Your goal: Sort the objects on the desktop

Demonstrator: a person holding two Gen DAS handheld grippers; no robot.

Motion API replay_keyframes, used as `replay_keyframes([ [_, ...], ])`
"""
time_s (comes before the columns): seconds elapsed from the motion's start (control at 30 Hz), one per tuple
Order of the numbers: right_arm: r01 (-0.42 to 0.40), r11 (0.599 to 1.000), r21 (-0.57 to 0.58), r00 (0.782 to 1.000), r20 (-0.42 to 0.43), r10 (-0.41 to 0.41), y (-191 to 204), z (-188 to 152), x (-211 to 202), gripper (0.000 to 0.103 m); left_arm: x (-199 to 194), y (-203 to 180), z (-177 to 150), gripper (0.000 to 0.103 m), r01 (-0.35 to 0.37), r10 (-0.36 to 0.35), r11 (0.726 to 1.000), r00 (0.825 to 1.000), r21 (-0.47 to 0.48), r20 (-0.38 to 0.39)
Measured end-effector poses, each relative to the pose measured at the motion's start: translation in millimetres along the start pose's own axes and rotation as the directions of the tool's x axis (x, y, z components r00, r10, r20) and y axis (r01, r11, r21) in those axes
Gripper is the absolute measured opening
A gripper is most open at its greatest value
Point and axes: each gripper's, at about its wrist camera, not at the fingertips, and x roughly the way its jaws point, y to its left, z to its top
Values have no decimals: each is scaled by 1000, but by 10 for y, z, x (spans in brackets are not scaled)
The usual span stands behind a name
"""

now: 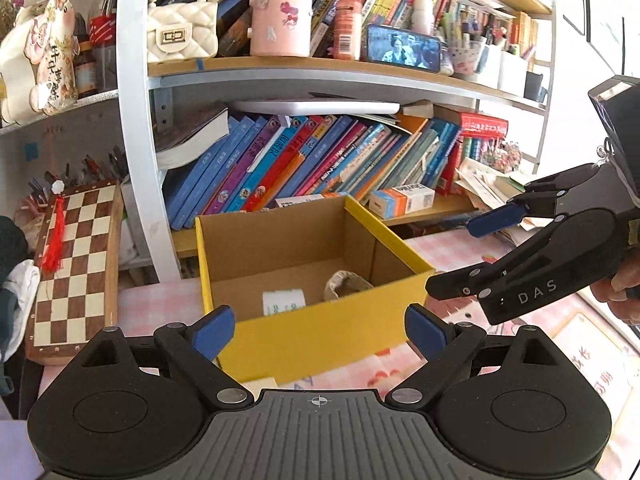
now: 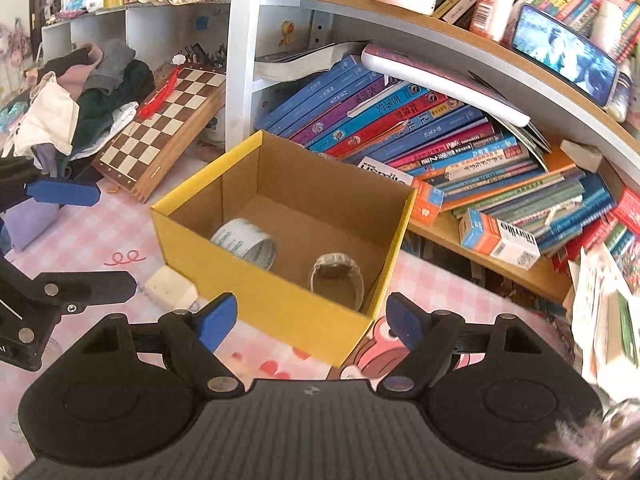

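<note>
The box (image 2: 280, 312), yellow outside and plain cardboard inside, sits open-topped on the pink checked desk (image 2: 92, 236), right up against the bookshelf (image 1: 280, 76). Inside it there's a tape roll (image 2: 246, 243) lying by the left wall and a pale watch (image 2: 337, 280) standing on its strap near the front right corner, the two well apart. Just outside the box's left front corner is a small whitish eraser-looking block (image 2: 170, 286), touching or almost touching the wall, can't tell which. Both grippers hang in front of the box with nothing in them: left gripper (image 1: 320, 330) has its blue pads spread wide, right gripper (image 2: 314, 320) same deal, wide open. A chessboard (image 1: 74, 268) leans at the left beside a pile of clothes (image 2: 76, 100), and slanted books (image 2: 420, 132) fill the shelf behind the box.
</note>
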Motion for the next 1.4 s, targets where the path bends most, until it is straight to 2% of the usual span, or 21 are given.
replay_keyframes([
  [0.2,6,998,60,1000,-7,-6,126,-205,-173,82,-217,-57,-173,94,14,-14,1000,1000,21,-9],
  [0.57,11,983,183,999,-46,-2,443,-744,-324,82,-469,-132,-559,94,-24,27,999,998,44,-61],
  [0.93,59,950,306,996,-83,-35,611,-1179,-358,86,-599,-14,-934,94,-71,65,996,991,-47,-119],
  [1.1,89,942,323,994,-86,-65,703,-1358,-370,87,-667,-8,-1108,94,-91,82,993,989,-70,-120],
  [1.4,101,939,330,991,-120,-64,872,-1600,-374,91,-711,-54,-1295,94,-117,105,990,984,-73,-146],
])
